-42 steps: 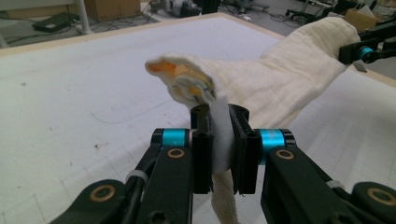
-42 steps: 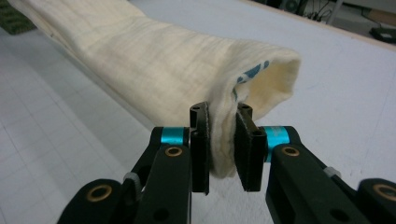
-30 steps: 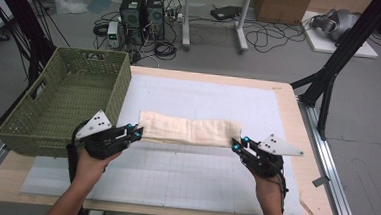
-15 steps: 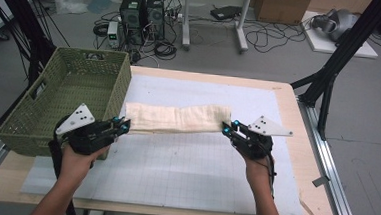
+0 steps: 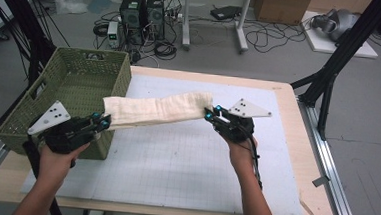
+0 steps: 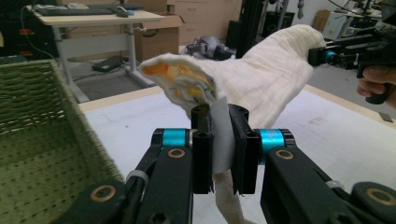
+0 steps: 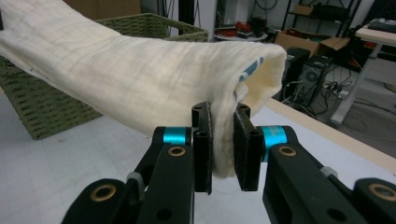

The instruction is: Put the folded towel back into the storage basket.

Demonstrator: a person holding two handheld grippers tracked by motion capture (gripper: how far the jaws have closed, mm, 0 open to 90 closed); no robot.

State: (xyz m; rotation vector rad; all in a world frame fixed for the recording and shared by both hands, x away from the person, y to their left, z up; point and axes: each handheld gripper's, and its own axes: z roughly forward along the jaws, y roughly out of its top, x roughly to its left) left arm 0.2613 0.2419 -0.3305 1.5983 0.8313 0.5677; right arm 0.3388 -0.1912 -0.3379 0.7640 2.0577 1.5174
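Both ends of towel (image 5: 155,110) clamped, L gripper (image 5: 99,122), R gripper (image 5: 211,113)

Table (image 5: 296,144) bears mat (image 5: 185,162) (basket (image 5: 75,80) too).

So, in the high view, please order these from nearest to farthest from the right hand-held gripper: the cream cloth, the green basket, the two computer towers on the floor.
1. Cream cloth: clamped in the right hand-held gripper.
2. Green basket: table's left edge.
3. Computer towers: floor beyond the table.

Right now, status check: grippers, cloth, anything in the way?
Left gripper and right gripper each shut on one end of the folded cream cloth. Cloth lifted off the table, slung between them. Green woven basket beside the left end; nothing blocking.
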